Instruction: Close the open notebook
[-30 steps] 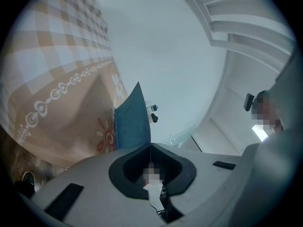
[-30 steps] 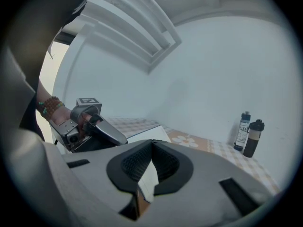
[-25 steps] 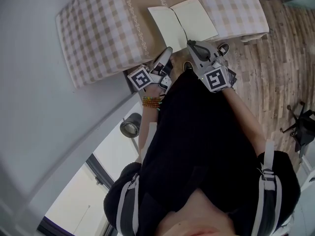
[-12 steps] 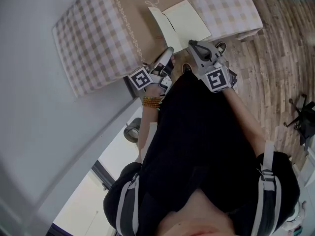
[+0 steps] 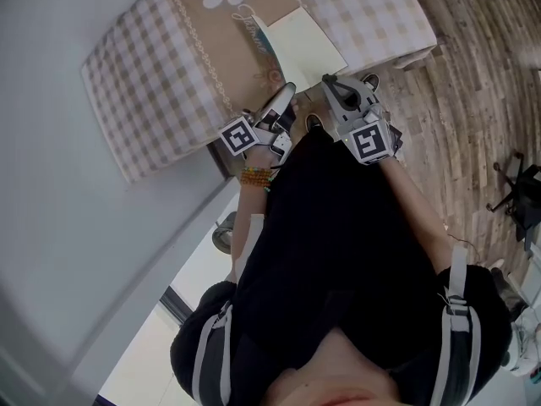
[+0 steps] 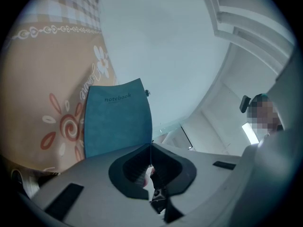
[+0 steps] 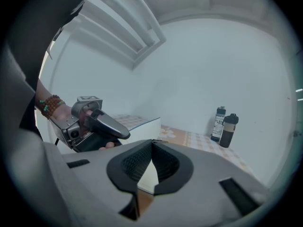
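Note:
The notebook (image 5: 306, 46) lies on the checked tablecloth (image 5: 161, 74) near the table's front edge. Its teal left cover (image 6: 117, 122), printed "notebook", stands raised over the cream pages (image 7: 143, 123). My left gripper (image 5: 290, 86) is shut just below and beside that cover (image 5: 263, 37). In the left gripper view its jaws (image 6: 151, 148) meet with nothing between them, and the cover's lower edge is hidden behind them. My right gripper (image 5: 326, 79) hovers at the notebook's near right corner. Its jaws (image 7: 152, 142) are shut and empty, with a cream page showing past them.
Two dark bottles (image 7: 226, 128) stand on the far part of the table by the wall. The wall runs along the table's left side. Wooden floor (image 5: 473, 100) lies to the right, with a black stand (image 5: 517, 194) on it.
The notebook's left half rose from lying flat and swung over toward the right page. Both grippers moved a little toward the table.

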`<control>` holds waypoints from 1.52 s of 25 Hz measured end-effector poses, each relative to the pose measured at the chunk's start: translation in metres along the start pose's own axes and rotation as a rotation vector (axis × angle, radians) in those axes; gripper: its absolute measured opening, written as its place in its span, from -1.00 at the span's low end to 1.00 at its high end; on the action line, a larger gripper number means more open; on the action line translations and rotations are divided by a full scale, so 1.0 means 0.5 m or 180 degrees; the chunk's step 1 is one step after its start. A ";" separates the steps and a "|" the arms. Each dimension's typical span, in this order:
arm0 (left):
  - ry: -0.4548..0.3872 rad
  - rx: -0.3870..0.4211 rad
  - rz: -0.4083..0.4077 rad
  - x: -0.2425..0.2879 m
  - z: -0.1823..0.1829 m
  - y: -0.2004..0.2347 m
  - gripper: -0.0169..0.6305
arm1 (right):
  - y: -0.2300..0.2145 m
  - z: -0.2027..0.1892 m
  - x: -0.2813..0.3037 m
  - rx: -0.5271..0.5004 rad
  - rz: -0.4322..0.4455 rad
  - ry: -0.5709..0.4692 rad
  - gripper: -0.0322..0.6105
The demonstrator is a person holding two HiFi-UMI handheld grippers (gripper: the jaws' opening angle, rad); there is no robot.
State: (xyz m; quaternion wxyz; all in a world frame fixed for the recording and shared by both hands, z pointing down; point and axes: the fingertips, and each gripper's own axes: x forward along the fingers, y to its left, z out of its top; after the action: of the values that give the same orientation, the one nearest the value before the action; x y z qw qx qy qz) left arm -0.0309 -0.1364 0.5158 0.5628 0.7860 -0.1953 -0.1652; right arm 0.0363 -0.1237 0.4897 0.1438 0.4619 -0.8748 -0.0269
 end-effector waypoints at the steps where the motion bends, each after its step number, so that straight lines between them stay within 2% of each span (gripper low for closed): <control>1: 0.0018 0.0002 -0.0011 0.009 -0.003 0.006 -0.90 | -0.005 -0.008 0.000 -0.0004 -0.0018 -0.0008 -0.88; 5: 0.0225 0.0112 -0.0135 0.009 -0.006 0.054 -0.90 | 0.006 -0.050 0.017 -0.0096 -0.0283 -0.0081 -0.88; 10: 0.0212 -0.0078 -0.0044 0.039 -0.009 0.030 -0.90 | -0.026 -0.024 0.011 0.0018 -0.0149 0.0137 -0.88; 15: 0.0206 -0.0151 0.0029 0.075 -0.035 0.026 -0.90 | -0.056 -0.026 -0.007 0.0044 -0.0088 0.0155 -0.88; 21: 0.0327 -0.0133 0.0025 0.109 -0.040 0.037 -0.90 | -0.084 -0.035 -0.005 0.0130 -0.0200 0.0113 -0.88; 27: 0.0526 -0.0299 0.0143 0.131 -0.058 0.060 -0.89 | -0.112 -0.052 -0.024 0.0258 -0.0419 0.0147 -0.88; 34: 0.0587 -0.0513 0.0178 0.165 -0.071 0.067 -0.88 | -0.142 -0.081 -0.050 0.0369 -0.0513 0.0241 -0.88; 38: 0.0637 -0.0550 0.0237 0.183 -0.077 0.075 -0.88 | -0.177 -0.077 -0.065 0.0399 -0.0639 0.0214 -0.88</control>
State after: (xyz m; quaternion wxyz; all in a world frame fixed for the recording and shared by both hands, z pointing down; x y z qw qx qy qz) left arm 0.0627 -0.1605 0.5596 0.6508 0.7394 -0.1522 -0.0813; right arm 0.1351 -0.1443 0.5031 0.1405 0.5559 -0.8188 0.0291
